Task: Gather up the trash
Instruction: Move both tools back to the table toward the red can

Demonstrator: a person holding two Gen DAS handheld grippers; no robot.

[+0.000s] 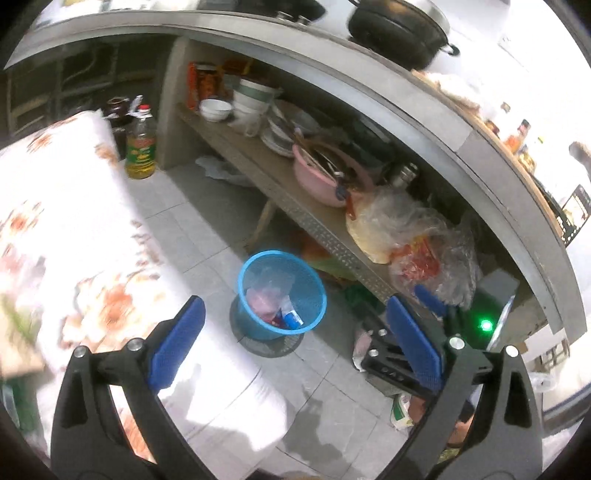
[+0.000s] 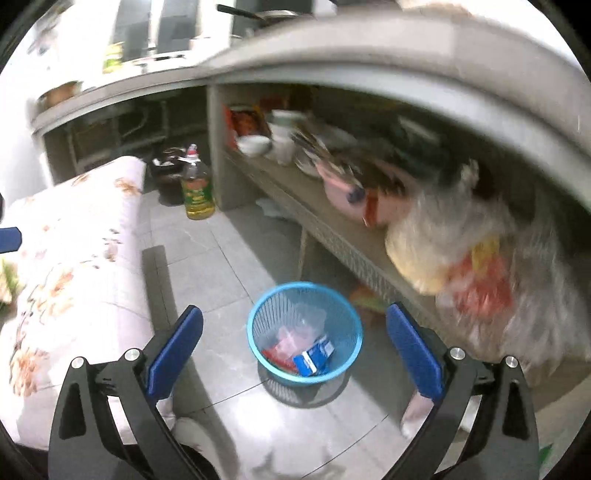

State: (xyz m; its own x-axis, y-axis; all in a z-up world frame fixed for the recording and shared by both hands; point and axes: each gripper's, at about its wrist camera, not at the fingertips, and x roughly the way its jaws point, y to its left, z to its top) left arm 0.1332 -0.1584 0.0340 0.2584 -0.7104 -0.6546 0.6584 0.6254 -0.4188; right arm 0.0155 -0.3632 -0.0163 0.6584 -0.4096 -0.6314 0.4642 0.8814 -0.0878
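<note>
A blue mesh waste basket (image 1: 282, 295) stands on the tiled floor by the low shelf; it also shows in the right wrist view (image 2: 304, 334). It holds a blue and white carton (image 2: 314, 357), pink wrapping (image 2: 293, 338) and a red wrapper. My left gripper (image 1: 295, 345) is open and empty, above and in front of the basket. My right gripper (image 2: 295, 350) is open and empty, right over the basket. The right gripper also shows in the left wrist view (image 1: 424, 317), open, to the basket's right.
A table with a flowered cloth (image 1: 66, 221) is on the left. A low shelf (image 1: 258, 173) holds bowls, a pink basin (image 1: 325, 177) and plastic bags (image 1: 406, 236). An oil bottle (image 1: 141, 147) stands on the floor. A counter with a black pot (image 1: 399, 29) runs above.
</note>
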